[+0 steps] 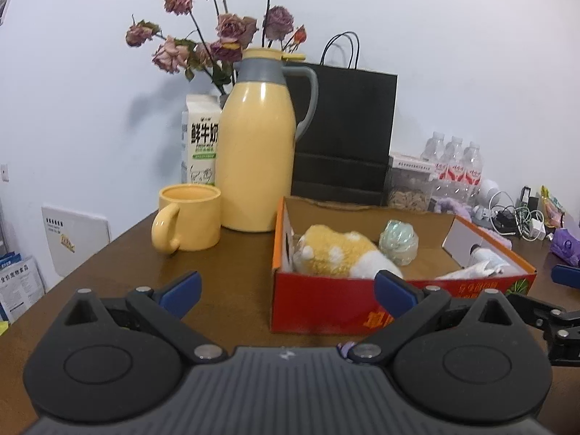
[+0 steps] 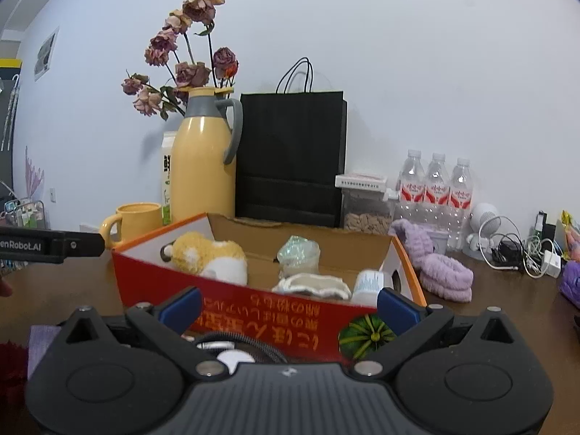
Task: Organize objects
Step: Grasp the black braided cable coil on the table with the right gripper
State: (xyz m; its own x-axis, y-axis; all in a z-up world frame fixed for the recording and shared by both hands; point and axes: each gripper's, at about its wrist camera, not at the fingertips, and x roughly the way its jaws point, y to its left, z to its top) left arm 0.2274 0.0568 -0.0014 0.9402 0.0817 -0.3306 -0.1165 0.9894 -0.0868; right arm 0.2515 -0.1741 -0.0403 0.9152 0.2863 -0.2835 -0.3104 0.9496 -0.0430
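Both grippers, left (image 1: pixel 288 291) and right (image 2: pixel 289 306), hold fingers spread, empty. The box (image 2: pixel 261 311) sits at twelve o'clock; only the right view shows a purple towel (image 2: pixel 440 272) at two o'clock.

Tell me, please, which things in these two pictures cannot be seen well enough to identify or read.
- Milk carton: right wrist view, mostly hidden behind the yellow thermos.
- Item under the right hand-held gripper: right wrist view, cut off by its body.
- White objects at the red box's right end: left wrist view, hidden by the wall.
- Cables and chargers: left wrist view, too small.
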